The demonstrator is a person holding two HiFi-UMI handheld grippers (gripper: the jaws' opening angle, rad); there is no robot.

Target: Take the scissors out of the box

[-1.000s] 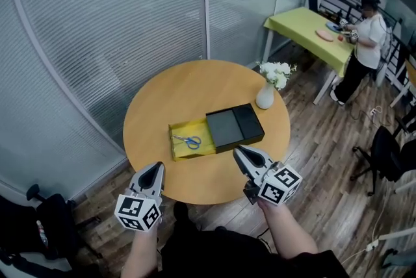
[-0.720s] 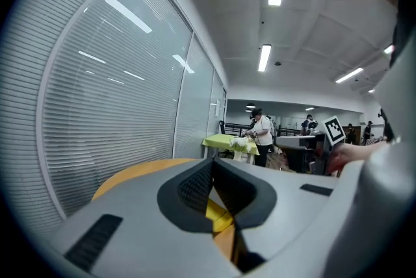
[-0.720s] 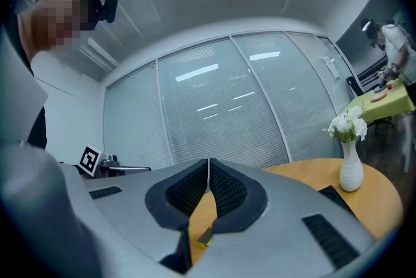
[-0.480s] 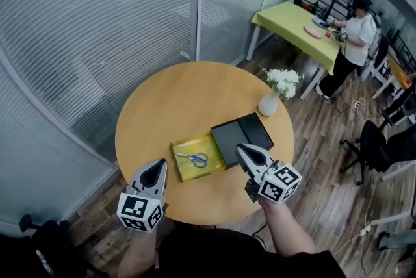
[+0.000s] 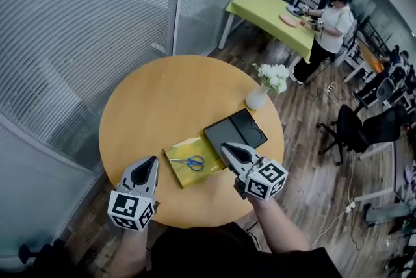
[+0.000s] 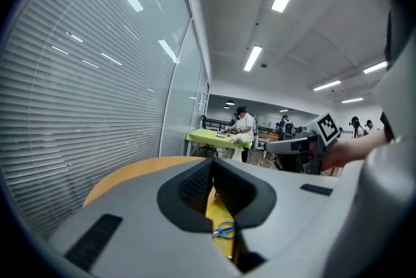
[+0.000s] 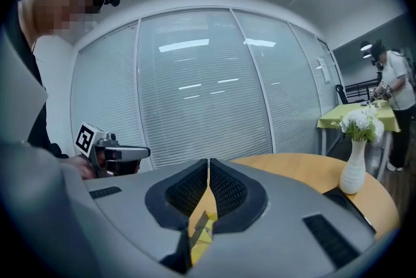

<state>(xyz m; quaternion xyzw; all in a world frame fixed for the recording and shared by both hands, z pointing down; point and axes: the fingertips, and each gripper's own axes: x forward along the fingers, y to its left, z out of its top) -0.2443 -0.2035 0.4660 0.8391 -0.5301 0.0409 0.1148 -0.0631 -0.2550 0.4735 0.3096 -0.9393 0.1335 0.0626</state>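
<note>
Jaws shut and empty on both the left gripper [image 5: 148, 165] and the right gripper [image 5: 226, 149]; scissors [image 5: 189, 163] lie flat in the open box [image 5: 174, 156] on the counter [image 5: 162, 95].
Going in shut or too shallow, a tip could shove the scissors against the wall or skid the box instead of pinching a handle; the right gripper, just beside the lid [image 5: 235, 133], might nudge it. Since a second ago both grippers have come nearer the box.

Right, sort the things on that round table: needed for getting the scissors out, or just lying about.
For the job: scissors, yellow box they lie in, left tool, right tool.
Lying about: black lid, vase of flowers.
</note>
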